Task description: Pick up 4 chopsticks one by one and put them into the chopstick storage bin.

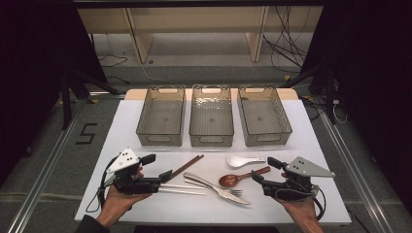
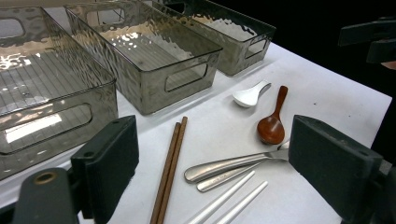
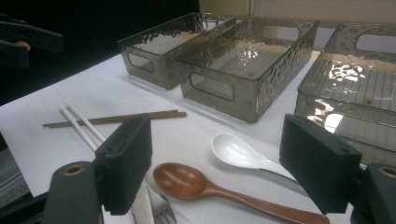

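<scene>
Cutlery mid-mat, near edge: brown chopsticks (image 1: 187, 166), white chopsticks (image 1: 182, 189), fork (image 1: 224, 186), knife (image 1: 216, 190), wooden spoon (image 1: 241, 176), white spoon (image 1: 244, 160). Nothing held. Left gripper (image 1: 156, 167) wide, empty, just left of chopstick ends. Right gripper (image 1: 266, 171) wide, empty, by wooden spoon handle. Beyond: three clear bins (image 1: 211, 116) in a row, empty, on white mat (image 1: 301, 145). Nothing between jaws and cutlery.
</scene>
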A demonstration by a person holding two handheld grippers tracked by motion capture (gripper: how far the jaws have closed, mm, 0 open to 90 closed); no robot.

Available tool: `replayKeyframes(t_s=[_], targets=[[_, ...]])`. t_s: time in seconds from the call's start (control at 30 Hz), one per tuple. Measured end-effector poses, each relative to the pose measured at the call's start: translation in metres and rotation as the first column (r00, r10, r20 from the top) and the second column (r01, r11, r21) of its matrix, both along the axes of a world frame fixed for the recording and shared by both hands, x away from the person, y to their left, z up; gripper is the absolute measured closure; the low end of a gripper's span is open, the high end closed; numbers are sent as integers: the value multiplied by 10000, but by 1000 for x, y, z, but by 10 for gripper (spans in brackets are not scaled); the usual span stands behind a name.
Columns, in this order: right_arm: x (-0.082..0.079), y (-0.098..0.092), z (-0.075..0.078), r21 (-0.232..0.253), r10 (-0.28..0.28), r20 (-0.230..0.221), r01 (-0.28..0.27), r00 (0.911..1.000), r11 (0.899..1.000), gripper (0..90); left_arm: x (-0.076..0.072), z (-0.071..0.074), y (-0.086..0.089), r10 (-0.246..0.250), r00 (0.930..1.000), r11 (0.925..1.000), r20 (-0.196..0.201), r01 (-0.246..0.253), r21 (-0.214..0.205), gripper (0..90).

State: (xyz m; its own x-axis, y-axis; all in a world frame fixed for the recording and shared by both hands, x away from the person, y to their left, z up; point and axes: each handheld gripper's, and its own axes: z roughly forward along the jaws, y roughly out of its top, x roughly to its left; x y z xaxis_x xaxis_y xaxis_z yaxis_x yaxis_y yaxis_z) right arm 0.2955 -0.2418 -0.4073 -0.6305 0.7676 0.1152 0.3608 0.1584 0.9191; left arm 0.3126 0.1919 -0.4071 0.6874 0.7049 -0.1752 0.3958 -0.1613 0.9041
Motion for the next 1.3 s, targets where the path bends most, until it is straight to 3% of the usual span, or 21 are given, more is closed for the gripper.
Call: replayKeyframes(t_s=[0.23, 0.4, 0.57, 0.7, 0.87, 1.0, 1.1, 1.23, 1.3], targets=[[0, 0, 1, 5, 56, 11, -56, 10000, 10000, 266, 0, 0, 0, -107, 9999, 9999, -49, 108, 113, 156], [0, 1, 1, -31, 107, -5, -107, 9999, 9999, 269, 4, 2, -1, -422, 9979, 9988, -495, 434, 236, 158], [1, 2, 0, -46, 177, -105, -177, 9998, 9998, 270, 8, 6, -5, -797, 9924, 9897, -933, 900, 1116, 158], [1, 1, 1, -29, 174, -161, -175, 9997, 9998, 276, 11, 8, -8, -960, 9884, 9773, -1178, 1161, 1772, 163], [1, 1, 0, -97, 212, -160, -214, 9996, 9997, 278, 15, 10, -9, -1129, 9859, 9558, -1234, 1417, 2575, 175], [2, 2, 0, -120, 228, -224, -231, 9995, 9997, 278, 21, 8, -11, -1272, 9786, 9380, -1618, 1717, 3012, 179], [2, 3, -1, -192, 274, -310, -280, 9991, 9994, 285, 26, 4, -14, -1463, 9730, 9066, -1783, 2040, 3693, 221], [2, 3, -1, -269, 325, -331, -334, 9989, 9991, 285, 31, -3, -18, -1704, 9551, 8675, -2423, 2620, 4227, 234], [2, 3, -1, -264, 345, -352, -354, 9988, 9990, 285, 33, -8, -20, -1637, 9529, 8482, -2555, 2682, 4568, 252]])
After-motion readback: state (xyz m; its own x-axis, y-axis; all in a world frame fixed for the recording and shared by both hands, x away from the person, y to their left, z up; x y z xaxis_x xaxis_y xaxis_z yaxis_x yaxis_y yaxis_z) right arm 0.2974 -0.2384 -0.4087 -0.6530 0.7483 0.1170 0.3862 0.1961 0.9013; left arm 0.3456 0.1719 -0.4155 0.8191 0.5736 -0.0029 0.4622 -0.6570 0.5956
